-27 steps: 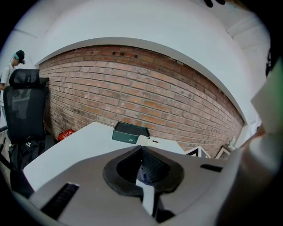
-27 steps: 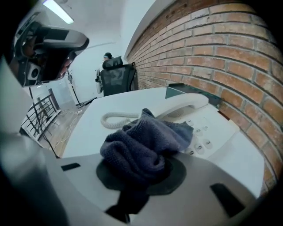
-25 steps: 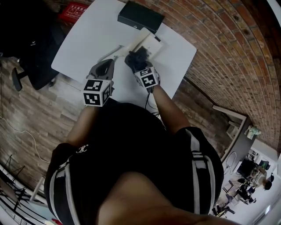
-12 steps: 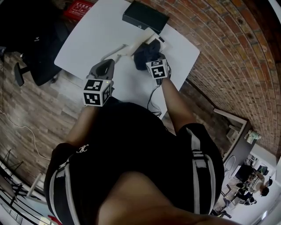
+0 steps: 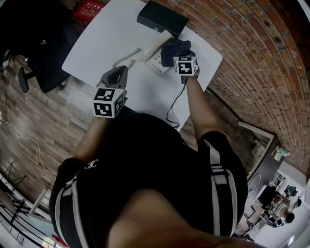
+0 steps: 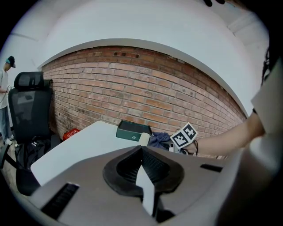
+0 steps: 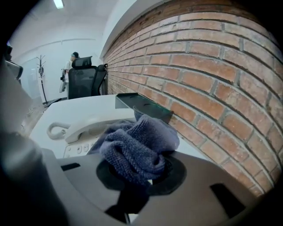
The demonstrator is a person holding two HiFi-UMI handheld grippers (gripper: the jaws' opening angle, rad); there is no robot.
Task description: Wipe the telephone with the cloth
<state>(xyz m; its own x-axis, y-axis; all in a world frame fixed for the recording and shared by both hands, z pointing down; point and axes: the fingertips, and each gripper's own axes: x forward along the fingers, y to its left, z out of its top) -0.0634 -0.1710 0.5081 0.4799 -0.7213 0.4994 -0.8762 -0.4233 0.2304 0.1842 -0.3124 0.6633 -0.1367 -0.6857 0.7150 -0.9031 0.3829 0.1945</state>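
A cream telephone lies on the white table, its handset across the base and its coiled cord at the left. My right gripper is shut on a bunched dark blue cloth at the phone's far right end. In the right gripper view the cloth fills the jaws, with the handset and keypad just left of it. My left gripper hovers shut over the table's near edge, holding nothing and apart from the phone.
A dark green box lies at the table's far end, close behind the phone. A brick wall runs along the right side. A black office chair stands left of the table, and a red item lies on the floor.
My right gripper has carried the cloth across the telephone, from its near left side up to its far right end. The left gripper has stayed put.
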